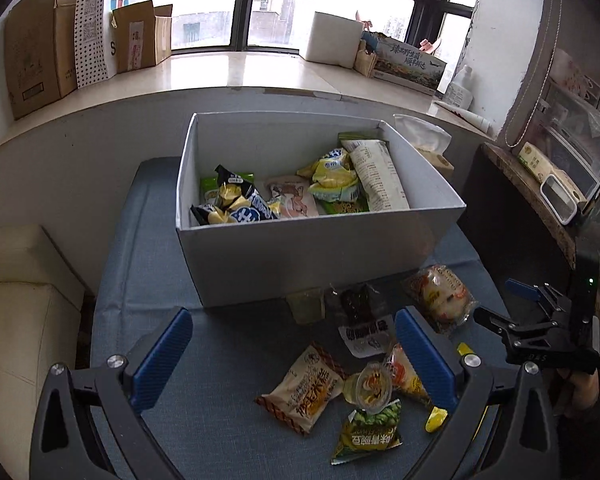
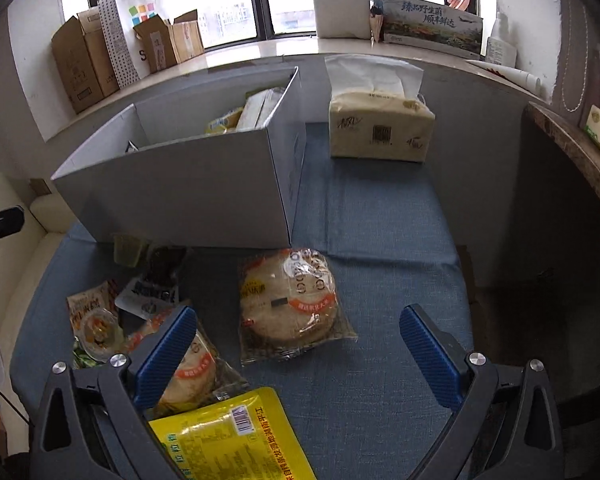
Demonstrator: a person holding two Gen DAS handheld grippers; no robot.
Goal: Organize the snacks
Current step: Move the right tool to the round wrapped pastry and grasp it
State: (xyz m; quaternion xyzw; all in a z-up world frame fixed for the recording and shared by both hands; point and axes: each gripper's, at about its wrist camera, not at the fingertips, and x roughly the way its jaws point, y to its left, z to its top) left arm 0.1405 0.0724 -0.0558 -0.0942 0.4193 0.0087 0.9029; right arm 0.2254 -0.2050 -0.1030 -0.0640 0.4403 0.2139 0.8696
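Observation:
An open white box [image 1: 320,248] stands on the blue-grey table and holds several snack packets [image 1: 332,180]. In front of it lie loose snacks: a beige packet [image 1: 304,392], a jelly cup [image 1: 370,388], a green packet [image 1: 368,432], a white sachet [image 1: 366,336] and a round cake packet [image 1: 440,292]. My left gripper [image 1: 294,356] hangs open above them, holding nothing. My right gripper [image 2: 298,352] is wide open and empty too, with the round cake packet [image 2: 292,304] just beyond its fingertips. A yellow packet [image 2: 228,436] and a second cake packet [image 2: 192,380] lie under its left finger.
A tissue pack [image 2: 380,128] stands to the right of the box [image 2: 180,192]. A cream cushion [image 1: 16,300] borders the table on the left, a dark shelf [image 1: 540,208] on the right. Cardboard boxes [image 1: 32,60] line the windowsill behind.

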